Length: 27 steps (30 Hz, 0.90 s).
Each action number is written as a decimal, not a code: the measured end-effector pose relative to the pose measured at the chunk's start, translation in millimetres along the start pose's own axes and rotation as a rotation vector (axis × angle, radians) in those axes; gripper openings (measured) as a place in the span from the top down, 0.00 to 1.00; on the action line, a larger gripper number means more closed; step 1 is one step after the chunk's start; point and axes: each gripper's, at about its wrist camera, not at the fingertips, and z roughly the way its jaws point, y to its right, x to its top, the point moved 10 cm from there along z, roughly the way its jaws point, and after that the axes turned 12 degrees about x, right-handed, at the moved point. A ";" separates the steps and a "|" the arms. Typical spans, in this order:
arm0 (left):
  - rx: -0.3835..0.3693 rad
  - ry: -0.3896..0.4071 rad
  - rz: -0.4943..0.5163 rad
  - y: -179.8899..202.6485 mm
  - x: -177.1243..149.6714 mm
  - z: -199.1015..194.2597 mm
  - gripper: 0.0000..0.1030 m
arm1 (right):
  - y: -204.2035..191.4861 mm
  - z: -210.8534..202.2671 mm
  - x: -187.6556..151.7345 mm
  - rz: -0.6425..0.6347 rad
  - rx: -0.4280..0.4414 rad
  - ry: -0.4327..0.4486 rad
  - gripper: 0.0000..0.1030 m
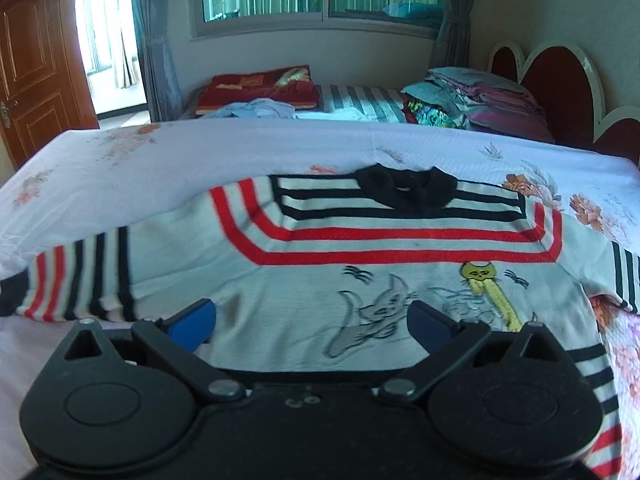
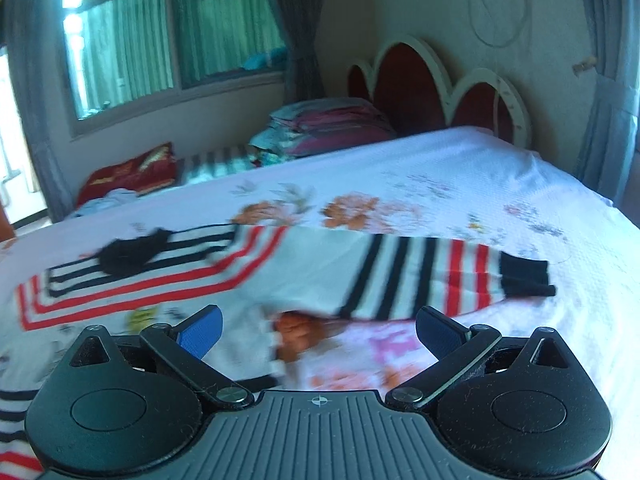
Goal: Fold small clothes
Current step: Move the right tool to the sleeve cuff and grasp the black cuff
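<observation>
Your left claw hangs released, blue fingers spread wide over the lower chest of the sweater, gripping nothing. Your right claw is released too, fingers wide apart and empty, hovering by the sweater's right side, just in front of its right sleeve.

The sweater lies flat, front up, on the floral bedspread of the near bed, collar away from you. Both sleeves stretch outward: the left sleeve reaches close to the bed's left edge, while the right sleeve ends in a black cuff with open bedspread beyond it toward the far right edge. Above the collar there is a broad strip of bare bedspread before the far edge. Behind that sits a second bed with a stack of folded bedding and a red blanket.

The sweater is a small white knit, black collar, black and red stripes squared around the yoke, matching bands on the sleeves, cat drawings across the chest. The right wrist view is blurred.
</observation>
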 end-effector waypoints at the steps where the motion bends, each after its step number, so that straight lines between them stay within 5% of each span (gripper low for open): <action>1: 0.003 -0.005 0.003 6.9 0.5 3.0 0.02 | 13.2 5.4 1.2 0.010 -0.007 -0.003 0.14; 3: 0.007 -0.013 0.007 20.3 1.8 9.4 0.03 | 40.5 17.9 -0.5 0.037 -0.033 -0.037 0.30; 12: 0.021 -0.048 0.021 66.7 2.0 31.8 0.06 | 148.0 55.5 -12.0 0.182 -0.119 -0.104 0.31; 15: 0.026 -0.052 0.020 73.0 3.4 34.6 0.06 | 177.5 68.1 -16.7 0.244 -0.142 -0.121 0.48; 21: 0.054 -0.044 0.038 77.7 7.0 37.8 0.07 | 213.9 85.8 -19.8 0.343 -0.151 -0.114 0.51; 27: 0.054 -0.053 0.046 78.6 7.3 41.8 0.11 | 236.3 96.2 -9.8 0.408 -0.179 -0.052 0.76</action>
